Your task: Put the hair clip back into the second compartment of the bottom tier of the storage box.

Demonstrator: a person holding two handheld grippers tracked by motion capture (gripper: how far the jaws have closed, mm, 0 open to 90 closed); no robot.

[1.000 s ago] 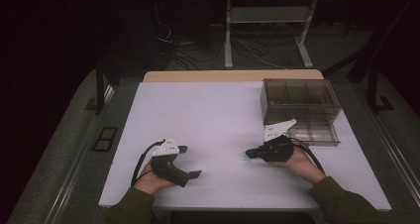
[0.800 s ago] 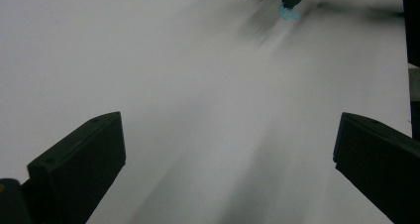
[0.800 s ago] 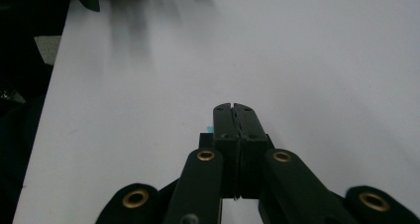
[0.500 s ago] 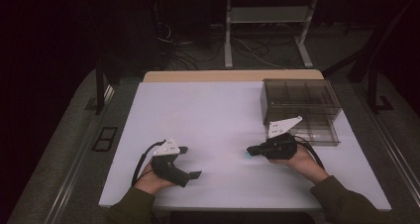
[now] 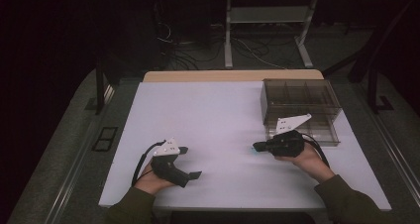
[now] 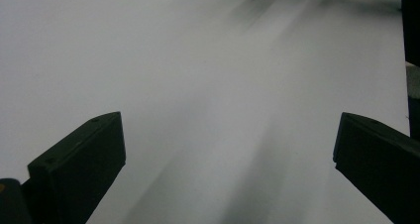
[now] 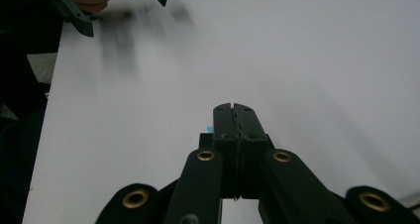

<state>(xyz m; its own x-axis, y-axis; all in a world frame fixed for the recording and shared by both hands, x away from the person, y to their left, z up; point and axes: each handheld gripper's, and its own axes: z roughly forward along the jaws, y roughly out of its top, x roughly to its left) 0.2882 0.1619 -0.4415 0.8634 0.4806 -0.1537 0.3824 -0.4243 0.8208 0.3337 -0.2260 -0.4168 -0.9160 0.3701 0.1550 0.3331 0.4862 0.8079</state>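
**Both hand-held grippers empty, organiser box untouched**

While the white table (image 5: 218,120) lies bare across most of its top, the one thing on it is a smoky transparent organiser box (image 5: 301,107) with divided compartments, standing near the far right corner; whether anything lies inside cannot be told. The right hand-held gripper (image 5: 258,146) rests low just in front of that box, apart from it, pointing toward the table's left edge, its jaws clenched tight together on nothing, as the right gripper view (image 7: 233,116) makes plain. A faint cyan glint shows on the table beside its tip; what it is cannot be told. The left hand-held gripper (image 5: 190,162) sits near the front edge, toward the left corner, its jaws released and standing wide (image 6: 228,149) over bare table. Judging from this, the work is barely begun: nothing is grasped, the box is not touched, and everything about handling it is left to do.
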